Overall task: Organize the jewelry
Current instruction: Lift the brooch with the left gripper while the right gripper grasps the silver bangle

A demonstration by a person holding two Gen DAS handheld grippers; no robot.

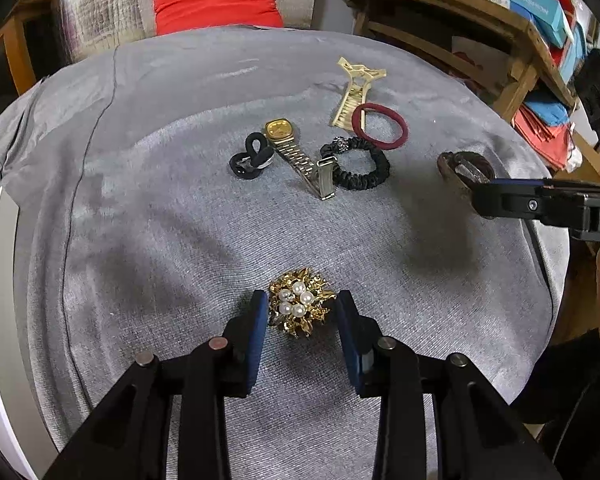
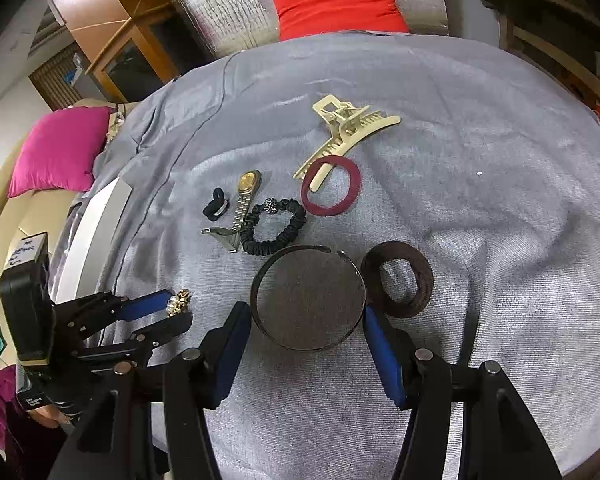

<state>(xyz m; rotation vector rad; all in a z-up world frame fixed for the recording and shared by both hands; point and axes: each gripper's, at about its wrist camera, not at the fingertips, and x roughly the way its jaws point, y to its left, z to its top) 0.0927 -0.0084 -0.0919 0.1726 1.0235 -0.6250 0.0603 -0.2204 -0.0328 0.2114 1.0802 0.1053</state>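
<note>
The left gripper (image 1: 302,306) clamps its 2 blue pads on a spiky gold brooch (image 1: 301,303) set with 5 pearls. The right gripper (image 2: 306,322) grips the sides of a thin dark metal cuff bangle (image 2: 308,298), seemingly just above the ribbed grey cloth (image 2: 480,208). Only the right wrist view shows the bangle's open gap. Beside it lies a brown braided hair tie (image 2: 398,280); farther off, a black scrunchie (image 2: 274,226), gold watch (image 2: 246,196), maroon band (image 2: 332,192) and cream claw clip (image 2: 346,132).
</note>
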